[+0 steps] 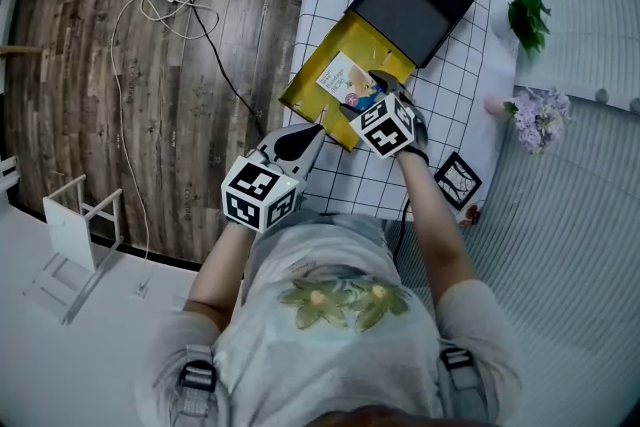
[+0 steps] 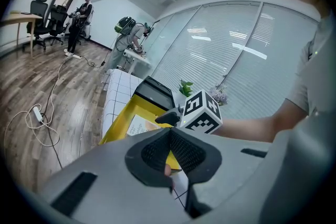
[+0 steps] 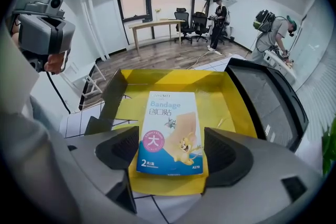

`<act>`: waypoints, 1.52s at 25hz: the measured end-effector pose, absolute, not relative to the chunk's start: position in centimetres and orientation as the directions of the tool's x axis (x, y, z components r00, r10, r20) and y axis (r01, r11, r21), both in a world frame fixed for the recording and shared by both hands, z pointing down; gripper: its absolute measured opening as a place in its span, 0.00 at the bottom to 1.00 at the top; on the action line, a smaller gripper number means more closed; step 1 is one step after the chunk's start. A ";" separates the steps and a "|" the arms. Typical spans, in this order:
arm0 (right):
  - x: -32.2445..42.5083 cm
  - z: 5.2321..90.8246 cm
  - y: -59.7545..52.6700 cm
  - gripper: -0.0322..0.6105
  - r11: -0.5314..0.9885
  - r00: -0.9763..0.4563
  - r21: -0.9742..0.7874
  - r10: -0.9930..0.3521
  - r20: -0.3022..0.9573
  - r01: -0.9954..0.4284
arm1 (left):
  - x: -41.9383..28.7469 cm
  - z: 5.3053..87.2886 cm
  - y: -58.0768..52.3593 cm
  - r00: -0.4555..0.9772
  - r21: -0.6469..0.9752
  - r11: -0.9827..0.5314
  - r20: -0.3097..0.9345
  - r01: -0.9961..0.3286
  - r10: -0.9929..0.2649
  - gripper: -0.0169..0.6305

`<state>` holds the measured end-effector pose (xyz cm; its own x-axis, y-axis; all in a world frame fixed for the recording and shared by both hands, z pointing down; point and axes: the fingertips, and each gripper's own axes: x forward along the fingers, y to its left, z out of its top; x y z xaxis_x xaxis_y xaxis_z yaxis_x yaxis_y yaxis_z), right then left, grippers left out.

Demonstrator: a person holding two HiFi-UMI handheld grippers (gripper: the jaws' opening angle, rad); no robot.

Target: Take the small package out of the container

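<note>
Right gripper view: right claw gapes empty astride the small package in the container, ready to pinch; left claw closed.

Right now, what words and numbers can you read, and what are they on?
"Bandage": top of the small package.
"创口贴": just under that.
"大": in its pink circle.
"2": bottom left; the signs after it are too small.
"A170": bottom right.
Tiny print above "Bandage": too small to read.
</note>
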<state>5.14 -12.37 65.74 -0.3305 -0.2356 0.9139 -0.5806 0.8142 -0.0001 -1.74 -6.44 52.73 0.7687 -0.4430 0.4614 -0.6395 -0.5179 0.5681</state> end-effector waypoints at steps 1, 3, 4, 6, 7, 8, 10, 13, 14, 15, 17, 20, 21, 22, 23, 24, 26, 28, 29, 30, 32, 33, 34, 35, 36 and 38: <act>5.1 65.9 -12.4 0.60 0.816 -0.328 -0.002 -0.230 0.916 -0.579 | -1.8 52.8 -6.5 0.769 0.570 -0.516 0.460 -0.639 -0.444 0.04; 5.2 66.1 -12.4 0.61 0.818 -0.321 -0.003 -0.222 0.921 -0.575 | -1.9 52.8 -6.6 0.769 0.573 -0.513 0.458 -0.639 -0.446 0.04; 5.1 66.2 -12.4 0.61 0.819 -0.317 -0.004 -0.217 0.923 -0.573 | -2.0 52.8 -6.6 0.769 0.575 -0.511 0.457 -0.639 -0.447 0.04; 5.1 66.6 -12.4 0.61 0.822 -0.311 -0.010 -0.204 0.928 -0.569 | -2.0 52.9 -6.6 0.769 0.577 -0.509 0.457 -0.639 -0.447 0.04; 5.1 66.7 -12.3 0.61 0.823 -0.308 -0.014 -0.197 0.931 -0.568 | -2.1 52.9 -6.6 0.769 0.578 -0.508 0.457 -0.639 -0.447 0.04; 5.1 66.8 -12.4 0.61 0.822 -0.305 -0.017 -0.191 0.933 -0.569 | -2.1 52.9 -6.6 0.769 0.579 -0.507 0.457 -0.639 -0.447 0.04; 5.0 66.9 -12.4 0.62 0.820 -0.300 -0.025 -0.181 0.937 -0.572 | -2.1 52.9 -6.7 0.769 0.579 -0.507 0.456 -0.638 -0.447 0.04; 5.0 67.0 -12.6 0.62 0.817 -0.291 -0.036 -0.164 0.943 -0.576 | -2.2 53.0 -6.6 0.770 0.580 -0.507 0.457 -0.638 -0.445 0.04; 5.0 67.1 -12.6 0.62 0.816 -0.287 -0.039 -0.157 0.945 -0.576 | -2.2 53.0 -6.7 0.771 0.580 -0.508 0.457 -0.637 -0.444 0.04; 5.0 67.2 -12.6 0.62 0.816 -0.283 -0.042 -0.151 0.947 -0.576 | -2.2 53.0 -6.7 0.771 0.581 -0.508 0.456 -0.636 -0.444 0.04; 5.0 67.3 -12.6 0.62 0.817 -0.277 -0.048 -0.138 0.951 -0.574 | -2.2 53.0 -6.8 0.772 0.581 -0.509 0.455 -0.635 -0.445 0.04; 4.9 67.4 -12.6 0.62 0.820 -0.272 -0.057 -0.122 0.954 -0.569 | -2.2 52.8 -6.8 0.771 0.582 -0.508 0.452 -0.636 -0.447 0.04; 4.9 67.5 -12.5 0.62 0.822 -0.272 -0.060 -0.117 0.955 -0.566 | -2.2 52.8 -6.8 0.771 0.581 -0.508 0.452 -0.636 -0.448 0.04; 4.9 67.5 -12.5 0.62 0.823 -0.273 -0.064 -0.113 0.955 -0.564 | -2.2 52.8 -6.8 0.771 0.580 -0.508 0.452 -0.637 -0.449 0.04; 4.9 67.5 -12.5 0.62 0.824 -0.273 -0.067 -0.109 0.956 -0.563 | -2.3 52.8 -6.8 0.770 0.579 -0.508 0.452 -0.637 -0.450 0.04; 4.9 67.5 -12.5 0.62 0.824 -0.274 -0.069 -0.107 0.956 -0.562 | -2.3 52.7 -6.8 0.769 0.578 -0.509 0.452 -0.638 -0.451 0.04; 4.8 67.5 -12.4 0.62 0.824 -0.275 -0.069 -0.108 0.955 -0.562 | -2.4 52.6 -6.7 0.767 0.575 -0.509 0.453 -0.640 -0.454 0.04; 4.8 67.5 -12.5 0.62 0.825 -0.278 -0.067 -0.112 0.954 -0.561 | -2.5 52.4 -6.8 0.766 0.572 -0.510 0.453 -0.642 -0.456 0.04; 4.8 67.5 -12.5 0.62 0.825 -0.280 -0.066 -0.114 0.953 -0.561 | -2.5 52.4 -6.8 0.765 0.570 -0.511 0.454 -0.643 -0.457 0.04; 4.8 67.4 -12.6 0.62 0.824 -0.282 -0.066 -0.116 0.952 -0.562 | -2.5 52.3 -6.9 0.765 0.568 -0.512 0.454 -0.644 -0.458 0.04; 4.9 67.4 -12.6 0.62 0.823 -0.284 -0.064 -0.121 0.951 -0.564 | -2.5 52.1 -6.9 0.764 0.565 -0.515 0.453 -0.644 -0.459 0.04; 4.9 67.3 -12.6 0.62 0.822 -0.286 -0.063 -0.124 0.950 -0.565 | -2.4 51.9 -6.9 0.764 0.563 -0.517 0.452 -0.645 -0.460 0.04; 4.9 67.3 -12.6 0.62 0.822 -0.288 -0.062 -0.127 0.949 -0.566 | -2.4 51.8 -6.9 0.764 0.561 -0.519 0.450 -0.645 -0.462 0.04; 4.9 67.2 -12.7 0.62 0.822 -0.291 -0.060 -0.131 0.948 -0.567 | -2.3 51.7 -6.9 0.764 0.560 -0.521 0.449 -0.645 -0.463 0.04; 5.0 67.1 -12.7 0.62 0.821 -0.293 -0.057 -0.136 0.946 -0.568 | -2.2 51.5 -6.9 0.764 0.558 -0.522 0.448 -0.644 -0.464 0.04; 5.0 67.0 -12.7 0.62 0.819 -0.296 -0.050 -0.150 0.943 -0.572 | -2.1 51.3 -6.8 0.765 0.555 -0.526 0.446 -0.644 -0.465 0.04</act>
<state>4.99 -12.74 67.05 -0.2963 -0.1495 0.9433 -0.5720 0.8187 -0.0499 -2.13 -6.77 51.33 0.7648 -0.4647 0.4463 -0.6439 -0.5263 0.5554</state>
